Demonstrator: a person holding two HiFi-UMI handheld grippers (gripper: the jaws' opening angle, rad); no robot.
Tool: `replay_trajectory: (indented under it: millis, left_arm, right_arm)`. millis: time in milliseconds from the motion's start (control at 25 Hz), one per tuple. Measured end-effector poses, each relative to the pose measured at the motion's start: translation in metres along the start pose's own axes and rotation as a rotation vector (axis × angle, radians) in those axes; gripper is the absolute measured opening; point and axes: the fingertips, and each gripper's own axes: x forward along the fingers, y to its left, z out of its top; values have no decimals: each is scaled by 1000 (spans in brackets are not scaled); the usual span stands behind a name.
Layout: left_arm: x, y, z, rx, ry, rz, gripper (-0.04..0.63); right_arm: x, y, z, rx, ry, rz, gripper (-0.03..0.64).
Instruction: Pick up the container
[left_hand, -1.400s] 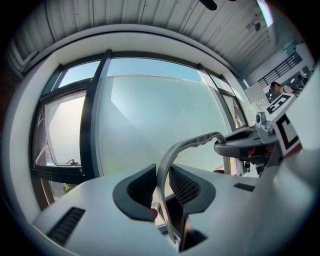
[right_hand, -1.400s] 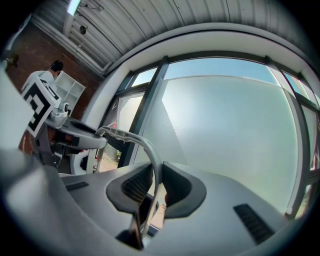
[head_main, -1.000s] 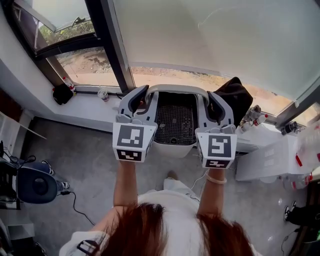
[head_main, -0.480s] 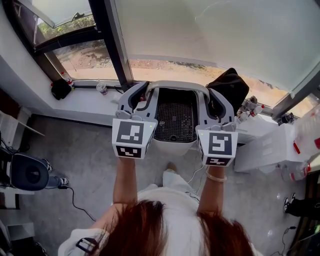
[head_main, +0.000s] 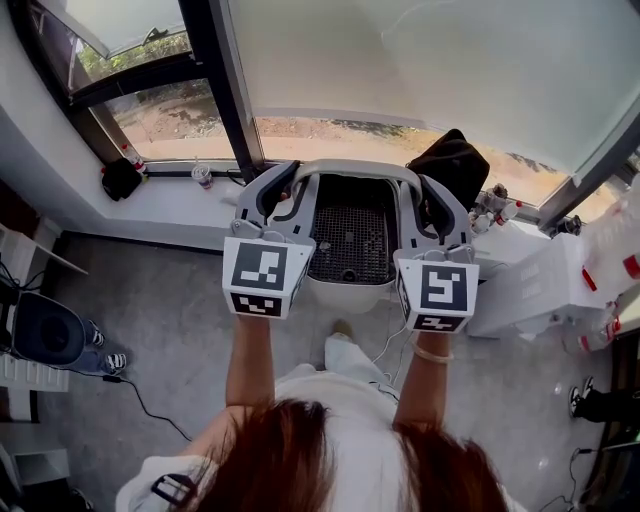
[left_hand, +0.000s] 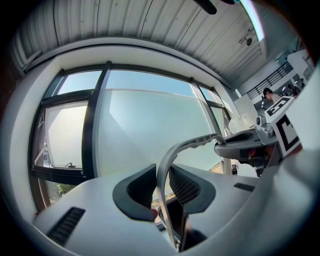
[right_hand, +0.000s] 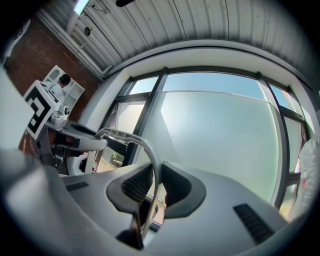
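Two forearms (head_main: 250, 365) reach straight out below your head, level with each other, and I judge that evenness is what keeps the load flat. Just past them sit the marker cubes (head_main: 263, 278). Beyond those, the left claw (head_main: 288, 200) and the right claw (head_main: 418, 210) are each clamped on an opposite side of the container (head_main: 345, 292). Your two gripper views confirm it: in each, the pale rim (left_hand: 190, 145) runs pinched between the dark pads, with no gap showing. Holding opposite sides probably shares the weight and stops the tub from tipping toward you or away.

The container hangs between the claws in front of you, its black mesh insert (head_main: 347, 245) facing up. Grey floor (head_main: 170, 320) shows around its near end, so it looks lifted rather than resting on a counter.

Much is kept from you, though. Its underside and lower walls are out of sight, so you cannot tell whether its far end touches the sill (head_main: 170, 215). Whatever lies beneath the mesh cannot be made out either. The claws cover the stretches of rim they grip. Farther off, a black bag (head_main: 455, 165) sits partly behind the right claw, and the white things at the far right are cut off and hard to make out. Behind everything, the window (head_main: 400, 70) is mostly a pale pane.
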Motion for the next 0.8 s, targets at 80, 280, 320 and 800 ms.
replay_trajectory:
  millis: [80, 280, 320, 800]
  left_arm:
    - [-5, -4, 2, 2, -4, -3, 91]
    - [-18, -14, 7, 35, -13, -16, 89]
    - [-21, -16, 8, 37, -14, -17, 91]
    - [-48, -33, 9, 35, -17, -15, 89]
  right_arm:
    - [-7, 0, 2, 4, -6, -3, 72]
    - [-21, 0, 2, 31, -9, -3, 72]
    - [-24, 1, 2, 37, -9, -1, 72]
    - [-55, 7, 2, 32, -11, 3, 72]
